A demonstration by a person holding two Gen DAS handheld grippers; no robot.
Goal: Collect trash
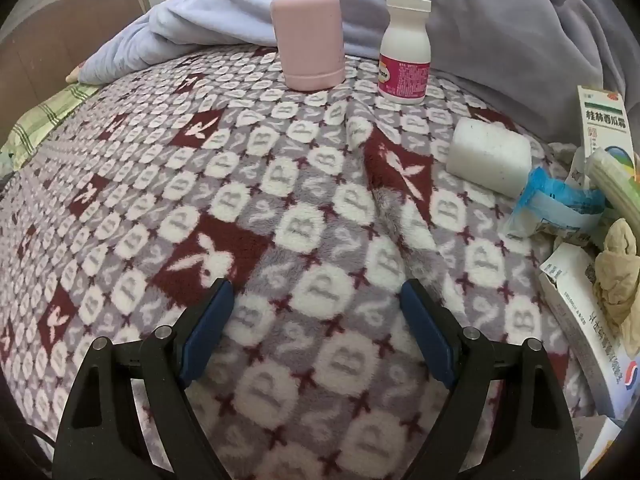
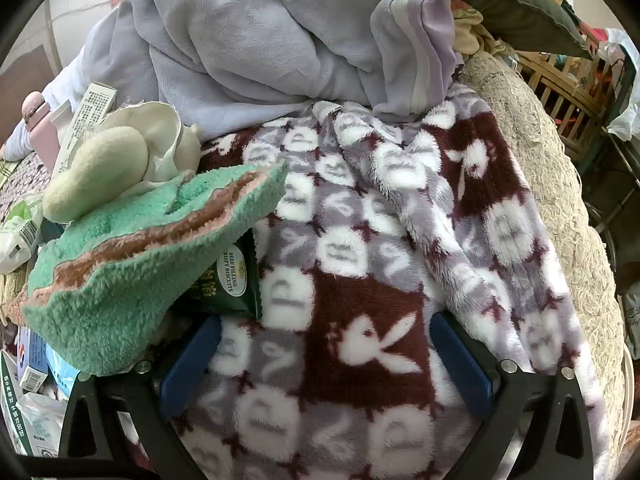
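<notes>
My left gripper (image 1: 318, 292) is open and empty above a patterned fleece blanket (image 1: 200, 200). At the right edge lies a heap of trash: a blue-and-white wrapper (image 1: 556, 204), crumpled tissue (image 1: 618, 264), medicine boxes (image 1: 580, 320) and a white foam block (image 1: 488, 156). My right gripper (image 2: 326, 324) is open and empty over the same blanket (image 2: 360, 280). A dark green biscuit wrapper (image 2: 234, 276) lies just ahead of its left finger, partly under a green fuzzy sock (image 2: 132, 256). More boxes and wrappers (image 2: 28, 380) lie at the lower left.
A pink flask (image 1: 308, 36) and a white pill bottle (image 1: 404, 52) stand upright at the far side. A lavender garment (image 2: 280, 40) is piled behind. A cream pouch (image 2: 100, 164) lies above the sock. A beige woolly cover (image 2: 560, 200) and a wooden crate (image 2: 560, 76) are at right.
</notes>
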